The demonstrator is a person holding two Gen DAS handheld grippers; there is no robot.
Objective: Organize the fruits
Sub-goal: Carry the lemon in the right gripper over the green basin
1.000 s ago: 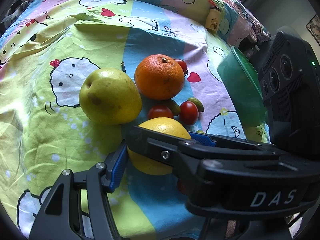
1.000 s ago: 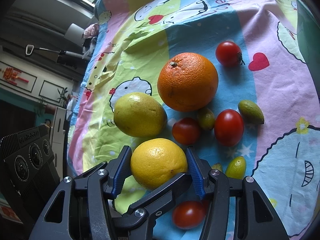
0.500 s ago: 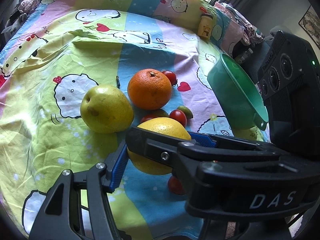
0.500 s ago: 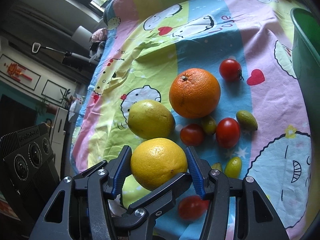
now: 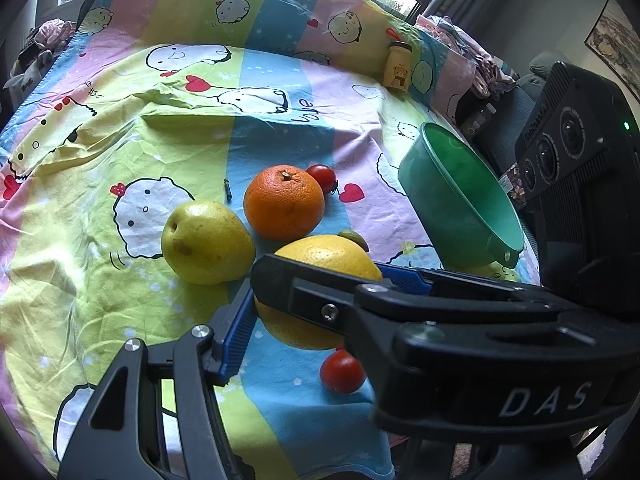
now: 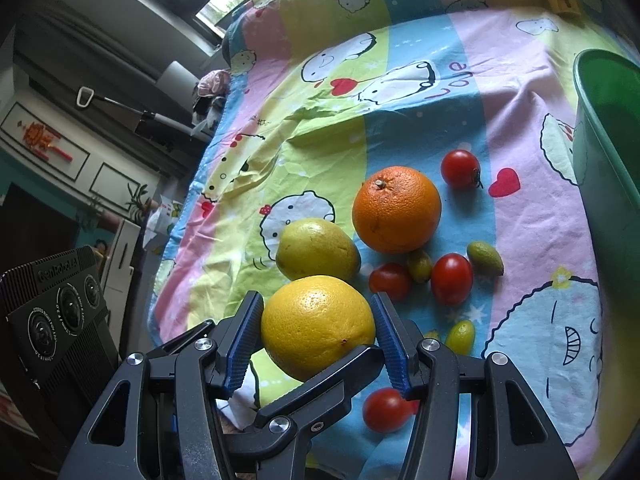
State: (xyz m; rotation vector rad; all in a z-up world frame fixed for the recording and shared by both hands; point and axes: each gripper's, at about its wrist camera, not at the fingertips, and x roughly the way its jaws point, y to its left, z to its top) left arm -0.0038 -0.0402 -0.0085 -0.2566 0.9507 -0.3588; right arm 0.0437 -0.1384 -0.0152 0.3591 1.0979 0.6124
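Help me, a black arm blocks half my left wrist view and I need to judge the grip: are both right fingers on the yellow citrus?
Observer: Yes. In the right wrist view both blue pads of the right gripper press on opposite sides of the yellow citrus.
Operator: What lies behind the citrus?
Observer: Two red tomatoes lie on the cloth between the orange and the green bowl.
Operator: Anything close to the fingers?
Observer: A small yellow-green fruit lies just outside the finger nearer the bowl.
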